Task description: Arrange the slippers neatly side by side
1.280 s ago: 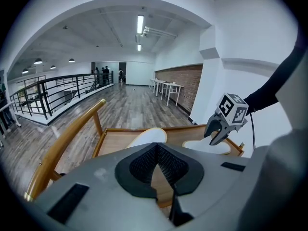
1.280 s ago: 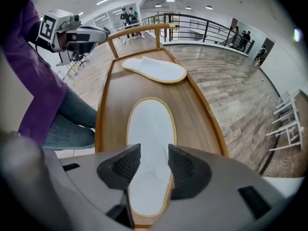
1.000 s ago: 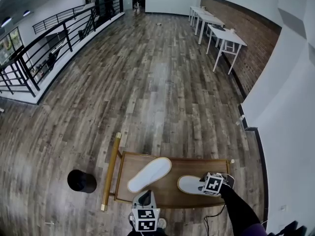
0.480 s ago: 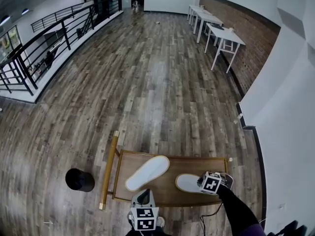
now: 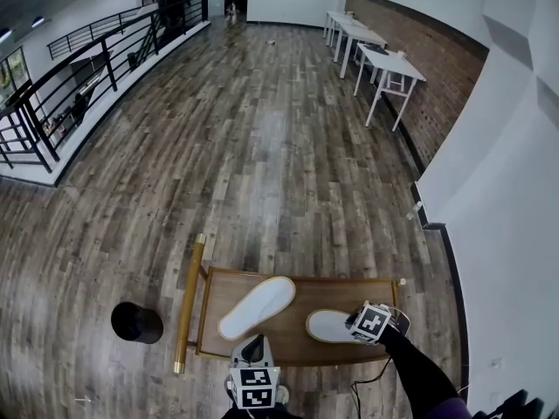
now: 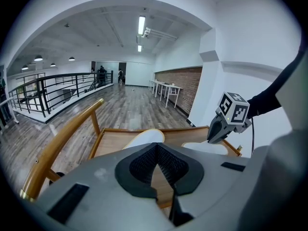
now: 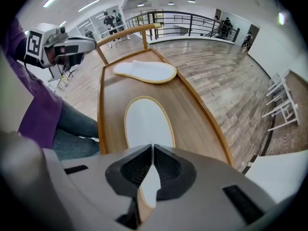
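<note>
We note two white slippers in the wooden tray (image 5: 295,328). Right gripper (image 5: 352,328) points down, jaws just closed, pinching the right end of the crosswise slipper (image 5: 329,326). Slanted slipper (image 5: 258,307) lies to its left, apart, long axis running to upper right. Left gripper (image 5: 253,347), closed and empty, is nearer that one

Head view: high, steeply down. Left gripper view low across cart (image 5: 288,343); right gripper view close, along it. All share slippers (image 5: 256,307).
</note>
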Tool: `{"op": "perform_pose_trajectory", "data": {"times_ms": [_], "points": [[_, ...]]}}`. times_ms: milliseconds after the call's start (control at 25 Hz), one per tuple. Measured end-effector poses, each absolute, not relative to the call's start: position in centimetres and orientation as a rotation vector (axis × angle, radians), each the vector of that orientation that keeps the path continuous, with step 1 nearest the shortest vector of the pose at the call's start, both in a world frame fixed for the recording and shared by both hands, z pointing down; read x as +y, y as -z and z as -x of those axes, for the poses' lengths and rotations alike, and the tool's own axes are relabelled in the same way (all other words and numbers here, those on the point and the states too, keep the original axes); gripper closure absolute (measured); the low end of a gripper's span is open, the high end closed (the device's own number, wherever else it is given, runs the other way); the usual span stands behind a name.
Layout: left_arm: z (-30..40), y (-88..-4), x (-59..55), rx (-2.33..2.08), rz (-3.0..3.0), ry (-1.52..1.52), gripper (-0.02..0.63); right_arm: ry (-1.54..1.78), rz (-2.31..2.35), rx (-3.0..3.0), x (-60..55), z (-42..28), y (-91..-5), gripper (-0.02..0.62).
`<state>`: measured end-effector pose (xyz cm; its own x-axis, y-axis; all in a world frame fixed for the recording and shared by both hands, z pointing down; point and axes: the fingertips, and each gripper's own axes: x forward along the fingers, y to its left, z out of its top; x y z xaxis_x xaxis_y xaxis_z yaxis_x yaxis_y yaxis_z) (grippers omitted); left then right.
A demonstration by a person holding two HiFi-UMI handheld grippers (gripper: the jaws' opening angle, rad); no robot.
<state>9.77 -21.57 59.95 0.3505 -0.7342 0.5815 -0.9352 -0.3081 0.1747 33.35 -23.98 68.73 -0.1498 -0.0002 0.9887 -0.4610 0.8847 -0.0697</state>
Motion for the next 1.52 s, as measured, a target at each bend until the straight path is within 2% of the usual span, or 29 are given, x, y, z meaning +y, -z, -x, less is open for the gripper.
{"op": "perform_pose_trajectory", "data": {"times_ms": [1520], "points": [[-8.6, -58.7, -21.6, -1.46, -2.139, -0.488, 0.607, -1.217, -0.835, -1.715, -25.7, -30.6, -64.7, 0.583]]}}
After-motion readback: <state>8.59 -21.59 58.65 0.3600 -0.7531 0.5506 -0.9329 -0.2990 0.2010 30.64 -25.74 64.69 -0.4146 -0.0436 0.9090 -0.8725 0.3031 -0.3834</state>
